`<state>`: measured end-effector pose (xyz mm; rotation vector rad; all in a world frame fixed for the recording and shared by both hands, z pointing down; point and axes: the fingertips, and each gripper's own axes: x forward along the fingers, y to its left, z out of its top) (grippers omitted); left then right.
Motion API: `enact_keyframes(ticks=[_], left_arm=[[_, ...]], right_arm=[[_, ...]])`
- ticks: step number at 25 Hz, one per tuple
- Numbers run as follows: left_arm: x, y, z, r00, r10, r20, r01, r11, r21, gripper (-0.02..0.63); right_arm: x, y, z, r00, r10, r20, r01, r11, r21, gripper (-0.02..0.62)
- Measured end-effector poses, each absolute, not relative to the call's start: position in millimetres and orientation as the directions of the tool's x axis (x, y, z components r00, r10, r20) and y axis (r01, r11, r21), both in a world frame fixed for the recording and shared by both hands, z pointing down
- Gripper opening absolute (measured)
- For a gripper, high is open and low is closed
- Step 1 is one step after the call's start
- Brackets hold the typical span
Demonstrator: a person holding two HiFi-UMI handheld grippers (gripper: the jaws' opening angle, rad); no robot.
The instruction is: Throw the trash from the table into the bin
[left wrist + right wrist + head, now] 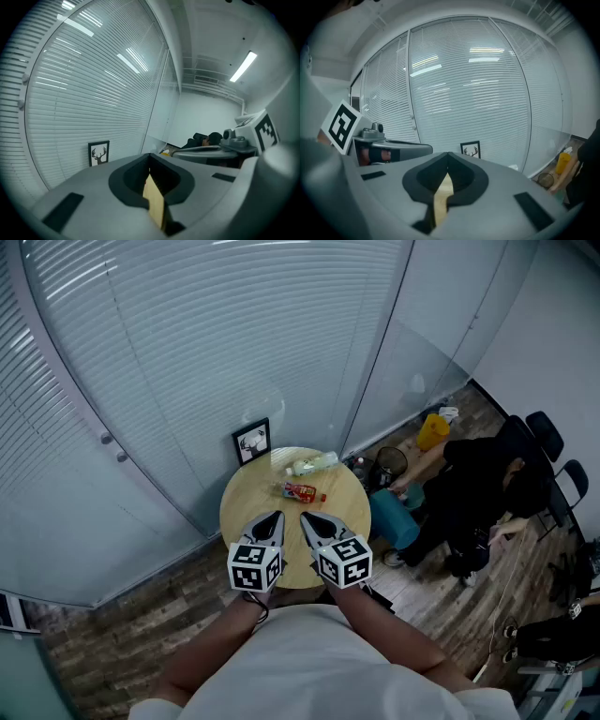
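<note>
On the round wooden table [246,504] lie a clear plastic bottle [312,464] at the far side and a red snack wrapper [300,491] near the middle. My left gripper [274,517] and right gripper [307,517] hover side by side over the table's near edge, pointing at the wrapper. Both are shut with nothing between the jaws. The left gripper [150,155] shows its tips meeting in its own view, and so does the right gripper [448,153]. A teal bin [392,519] stands on the floor just right of the table.
A framed deer picture [251,441] leans against the glass wall with blinds behind the table. A person in black [483,486] crouches on the floor right of the bin. Beyond are a yellow container [432,431], a small fan [390,463] and dark chairs [561,474].
</note>
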<state>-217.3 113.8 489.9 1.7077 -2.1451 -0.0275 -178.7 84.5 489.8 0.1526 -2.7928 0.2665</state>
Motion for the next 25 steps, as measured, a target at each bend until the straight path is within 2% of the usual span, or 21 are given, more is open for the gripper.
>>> enact_keyframes(ticks=[25], left_arm=[[-209.9, 101.9, 502.3, -0.153, -0.941, 0.301, -0.926, 0.242, 0.289, 0.006]], right_arm=[[-176.8, 79.4, 496.5, -0.942, -0.051, 0.332, -0.112, 0.98, -0.167, 0.006]])
